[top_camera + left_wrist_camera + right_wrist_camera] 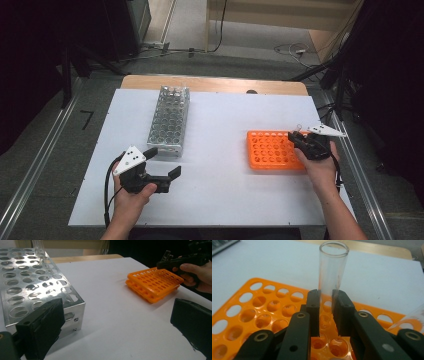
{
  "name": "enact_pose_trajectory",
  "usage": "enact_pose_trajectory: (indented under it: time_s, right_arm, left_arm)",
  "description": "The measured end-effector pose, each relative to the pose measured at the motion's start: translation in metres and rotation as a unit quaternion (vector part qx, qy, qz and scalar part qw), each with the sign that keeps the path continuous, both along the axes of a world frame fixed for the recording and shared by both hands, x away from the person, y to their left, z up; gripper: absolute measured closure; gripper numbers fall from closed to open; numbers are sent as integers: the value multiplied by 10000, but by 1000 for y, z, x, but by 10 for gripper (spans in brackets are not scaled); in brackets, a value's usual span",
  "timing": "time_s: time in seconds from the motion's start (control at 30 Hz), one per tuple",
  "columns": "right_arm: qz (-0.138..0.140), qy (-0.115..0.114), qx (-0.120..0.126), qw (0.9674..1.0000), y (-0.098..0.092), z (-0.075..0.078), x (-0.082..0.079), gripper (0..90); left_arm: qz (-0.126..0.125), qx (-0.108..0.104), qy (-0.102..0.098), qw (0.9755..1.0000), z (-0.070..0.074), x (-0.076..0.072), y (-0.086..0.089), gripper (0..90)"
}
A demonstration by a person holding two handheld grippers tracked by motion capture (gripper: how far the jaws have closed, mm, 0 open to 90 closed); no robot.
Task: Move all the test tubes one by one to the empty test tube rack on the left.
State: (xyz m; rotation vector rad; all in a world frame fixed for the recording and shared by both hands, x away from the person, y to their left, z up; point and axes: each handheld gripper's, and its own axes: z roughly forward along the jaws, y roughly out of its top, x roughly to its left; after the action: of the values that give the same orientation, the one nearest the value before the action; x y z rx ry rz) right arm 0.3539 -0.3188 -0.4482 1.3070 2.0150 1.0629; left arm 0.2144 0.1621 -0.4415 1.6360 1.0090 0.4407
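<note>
Glass tube (333, 267) stands upright in the orange rack (249, 312), the right gripper (326, 312) clamped on its lower wall. It looks light, slick and fragile, so a gentle hold low on the stem seems wisest. Its bottom end is hidden behind the jaws. Left gripper (162, 162) hovers over the surface (215, 195), jaws apart, beside the metal rack (169, 120).

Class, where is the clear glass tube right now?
The glass tube stands upright between the right gripper jaws, above the orange rack at the table's right side.

The right gripper (299, 136) holds a glass tube (299, 128) over the orange rack (270, 150).
</note>
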Motion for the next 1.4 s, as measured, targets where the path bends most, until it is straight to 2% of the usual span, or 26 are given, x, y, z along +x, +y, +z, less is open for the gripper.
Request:
enact_pose_trajectory:
  time_s: [0.3,0.53,0.67,0.83,1.13,1.4]
  right_arm:
    - [214,-240,233,9992,-1,20,-17,742]
    - [625,-317,439,9966,8,31,-36,741]
    - [892,-313,474,9944,18,34,-47,741]
    - [1331,-284,596,9889,34,35,-62,741]
    - [1892,-175,777,9787,63,33,-82,741]
    - [2355,-51,742,9690,90,27,-99,741]
  left_arm:
    - [-24,3,-21,10000,2,0,-2,0]
    - [-93,-5,-50,9999,4,-1,-7,0]
    - [-173,-5,-66,9998,5,-1,-11,0]
    - [-293,44,-108,9995,8,-3,-17,0]
    - [-493,-24,-177,9986,14,-6,-27,0]
    - [-796,6,-235,9965,20,-9,-46,28]
